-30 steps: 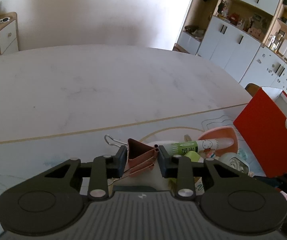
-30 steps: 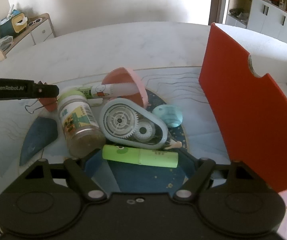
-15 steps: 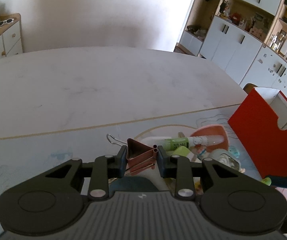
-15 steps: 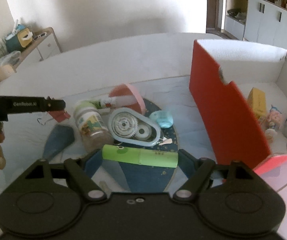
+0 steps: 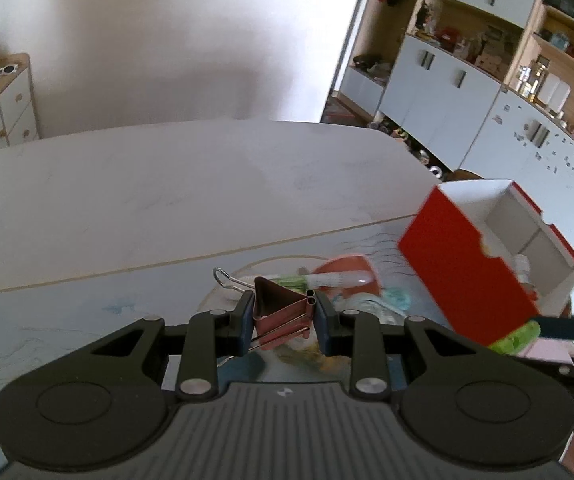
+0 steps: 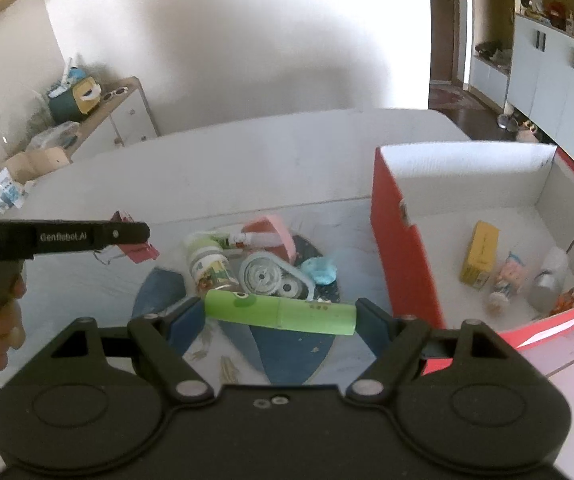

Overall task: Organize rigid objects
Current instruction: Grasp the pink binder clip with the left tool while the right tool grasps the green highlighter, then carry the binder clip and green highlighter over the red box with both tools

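My left gripper (image 5: 283, 316) is shut on a copper-pink binder clip (image 5: 281, 308), held above the table; the same gripper (image 6: 127, 236) and clip (image 6: 139, 252) show at the left of the right wrist view. My right gripper (image 6: 281, 314) is shut end to end on a green tube with a frog face (image 6: 279, 314), lifted over the pile. The tube's tip (image 5: 515, 338) also shows at the right of the left wrist view. A red box with a white inside (image 6: 399, 248) stands open to the right, also visible as the red box (image 5: 463, 268).
On a blue-patterned mat (image 6: 287, 348) lie a jar with a green lid (image 6: 207, 264), a correction-tape dispenser (image 6: 275, 280), a pink bowl-like piece (image 6: 275, 232), a small glue tube (image 6: 247, 238) and a teal lump (image 6: 319, 270). In the box rest a yellow carton (image 6: 481, 254), a small figure (image 6: 507, 276) and a bottle (image 6: 547, 280).
Both grippers have risen with their loads, and the pile below looks smaller. The inside of the red box has come into view on the right.
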Demonstrator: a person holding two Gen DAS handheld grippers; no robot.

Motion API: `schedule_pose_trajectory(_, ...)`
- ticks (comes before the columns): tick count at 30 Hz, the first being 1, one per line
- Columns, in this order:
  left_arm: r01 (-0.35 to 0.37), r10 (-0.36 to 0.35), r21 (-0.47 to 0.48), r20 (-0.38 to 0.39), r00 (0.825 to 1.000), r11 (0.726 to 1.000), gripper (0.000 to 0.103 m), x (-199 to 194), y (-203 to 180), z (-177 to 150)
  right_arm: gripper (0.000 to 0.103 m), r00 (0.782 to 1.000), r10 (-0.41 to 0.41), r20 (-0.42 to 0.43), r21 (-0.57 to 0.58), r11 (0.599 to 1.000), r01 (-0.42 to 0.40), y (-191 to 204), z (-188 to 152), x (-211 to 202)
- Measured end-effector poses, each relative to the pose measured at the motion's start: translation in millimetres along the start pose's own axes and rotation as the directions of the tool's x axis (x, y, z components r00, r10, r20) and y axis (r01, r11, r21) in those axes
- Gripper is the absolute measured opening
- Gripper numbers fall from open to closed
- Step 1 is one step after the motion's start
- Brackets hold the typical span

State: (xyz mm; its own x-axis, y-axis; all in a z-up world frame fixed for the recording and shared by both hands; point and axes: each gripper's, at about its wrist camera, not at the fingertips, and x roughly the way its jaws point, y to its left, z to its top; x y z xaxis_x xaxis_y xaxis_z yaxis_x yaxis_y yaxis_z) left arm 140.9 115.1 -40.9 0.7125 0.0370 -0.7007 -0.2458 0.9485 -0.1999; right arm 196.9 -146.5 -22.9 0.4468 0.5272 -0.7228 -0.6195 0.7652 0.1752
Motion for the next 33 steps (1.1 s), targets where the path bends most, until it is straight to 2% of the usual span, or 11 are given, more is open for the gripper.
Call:
schedule_pose_trajectory(8, 0.025, -0.026, 0.083, 0.015, 1.000, 0.996, 0.030, -14.2, -54.8, 2.6, 0.081, 1.000, 0.016, 0.026, -0.023, 1.000, -0.015, -32.3, 8.4, -21.0)
schedule_pose_trajectory(15, 0.065, -0.068, 0.133, 0.018, 0.998, 0.989, 0.030, -12.2, -110.5, 7.6, 0.081, 0.998, 0.035, 0.043, -0.003, 0.999, -0.035, -76.9, 13.4, -33.6)
schedule_pose_trajectory(26, 0.103, -0.104, 0.189, -0.006, 0.995, 0.977, 0.030, 11.7, -191.3, 17.1, 0.081, 0.998, 0.029, 0.064, 0.005, 1.000, -0.029, -147.2, 21.4, -49.6)
schedule_pose_trajectory(33, 0.118, -0.108, 0.220, -0.053, 0.993, 0.968, 0.030, 35.2, -235.1, 19.4, 0.081, 0.999, 0.003, 0.050, -0.001, 1.000, -0.003, -185.0, 27.1, -42.2)
